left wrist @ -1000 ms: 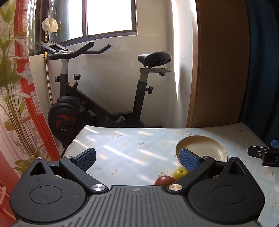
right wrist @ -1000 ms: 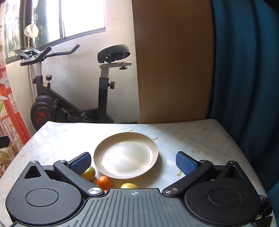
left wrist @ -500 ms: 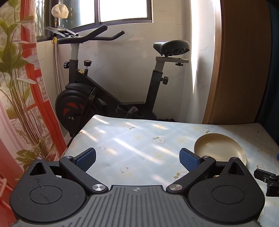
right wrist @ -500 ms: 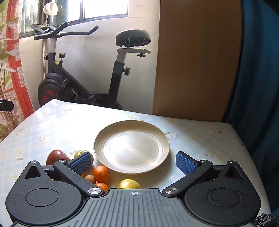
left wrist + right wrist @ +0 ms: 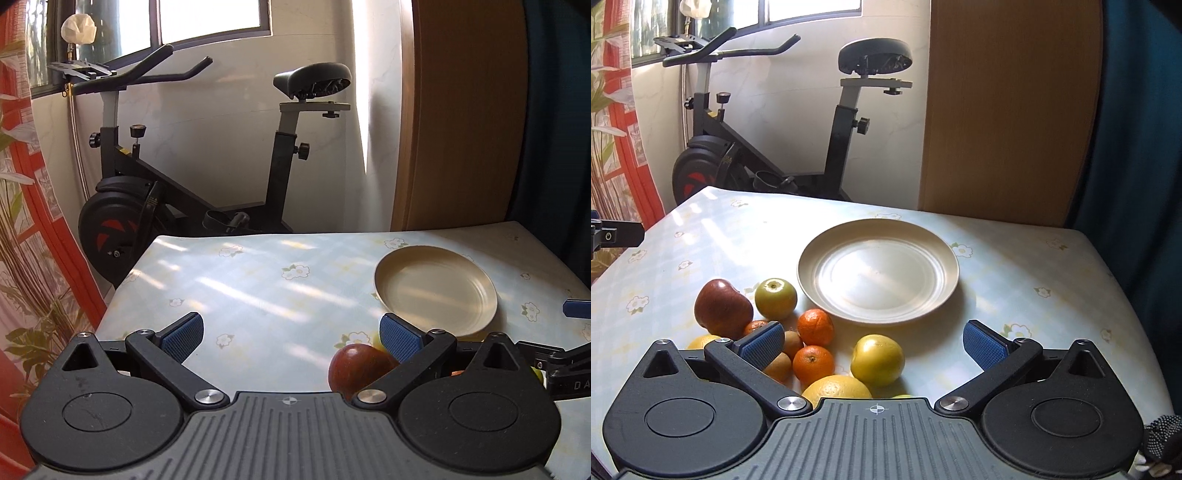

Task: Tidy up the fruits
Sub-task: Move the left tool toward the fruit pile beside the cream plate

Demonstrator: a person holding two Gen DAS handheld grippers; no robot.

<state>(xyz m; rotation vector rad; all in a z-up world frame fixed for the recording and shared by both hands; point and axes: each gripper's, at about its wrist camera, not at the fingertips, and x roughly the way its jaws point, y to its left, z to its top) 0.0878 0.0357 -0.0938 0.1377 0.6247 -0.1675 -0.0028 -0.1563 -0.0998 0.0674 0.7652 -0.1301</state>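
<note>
In the right wrist view a cream plate (image 5: 878, 272) lies bare on the flowered table. In front of it and to its left is a heap of fruit: a red apple (image 5: 723, 308), a green apple (image 5: 775, 298), two small oranges (image 5: 815, 326), a yellow apple (image 5: 877, 359), brown kiwis and a large yellow citrus (image 5: 836, 390). My right gripper (image 5: 873, 341) is open just above the yellow apple, holding nothing. In the left wrist view my left gripper (image 5: 291, 336) is open over bare table, with the red apple (image 5: 360, 367) by its right finger and the plate (image 5: 436, 295) beyond.
A black exercise bike (image 5: 768, 147) stands behind the table's far edge, below a window. A wooden panel (image 5: 1008, 110) and a dark blue curtain (image 5: 1137, 129) are at the back right. A red patterned curtain (image 5: 33, 240) hangs at the left.
Both views have shifted: the right gripper has pulled back and up, so the whole fruit heap now shows. The left gripper has swung back right, bringing the red apple into view again.
</note>
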